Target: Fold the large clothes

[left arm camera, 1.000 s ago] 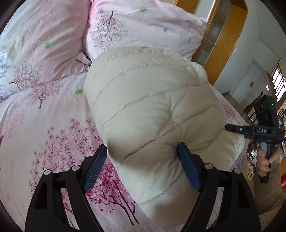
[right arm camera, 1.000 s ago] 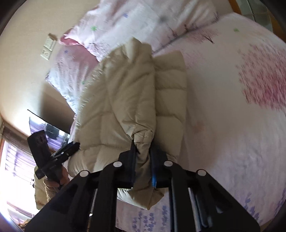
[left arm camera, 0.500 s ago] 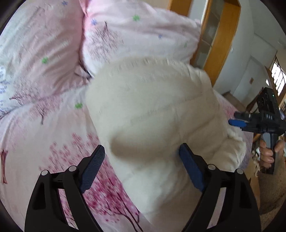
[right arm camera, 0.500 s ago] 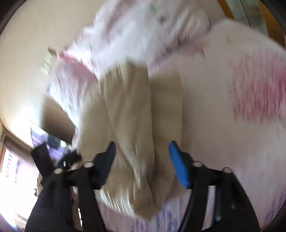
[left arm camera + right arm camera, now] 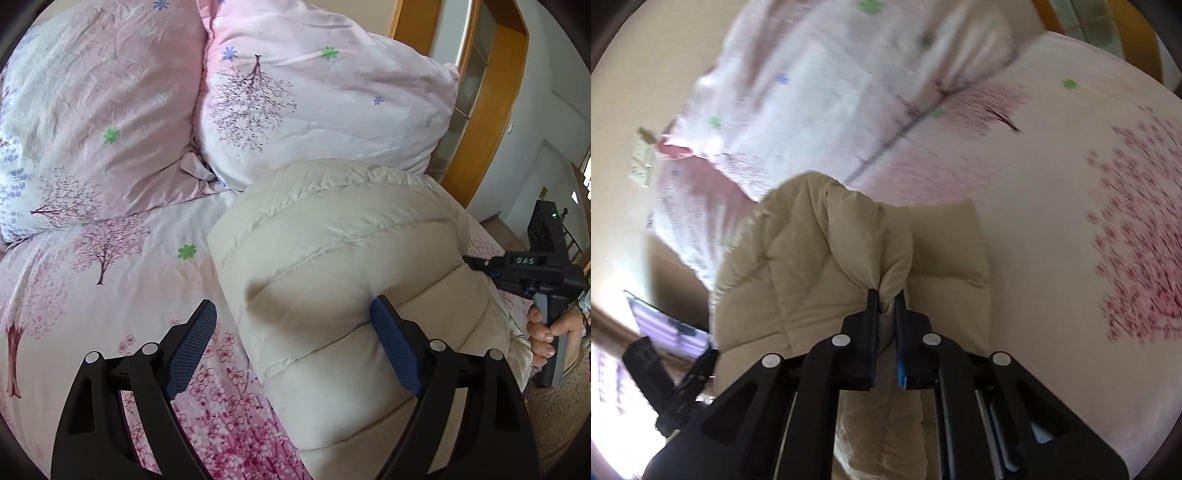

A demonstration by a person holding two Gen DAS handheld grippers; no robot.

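Observation:
A cream puffer jacket (image 5: 332, 240) lies bundled on the pink floral bed. In the left wrist view my left gripper (image 5: 291, 304) stands wide open astride the jacket's near end. Its right pad (image 5: 395, 354) leans against the fabric and its left pad (image 5: 192, 343) hangs free over the sheet. In the right wrist view my right gripper (image 5: 886, 295) is shut on a raised fold of the jacket (image 5: 798, 266). The right gripper (image 5: 480, 264) also shows at the jacket's right side, held by a hand (image 5: 546, 332). The left gripper (image 5: 698, 369) appears at lower left, blurred.
Two pink floral pillows (image 5: 110, 122) (image 5: 314, 96) lean at the head of the bed, just behind the jacket. A wooden door frame (image 5: 491, 110) stands at the right. The bed's edge runs beside the jacket's right side, with carpeted floor (image 5: 554, 406) below.
My right gripper opened, shifted along the jacket and shut again on a fold of it. My left gripper drew back and rose a little, still open.

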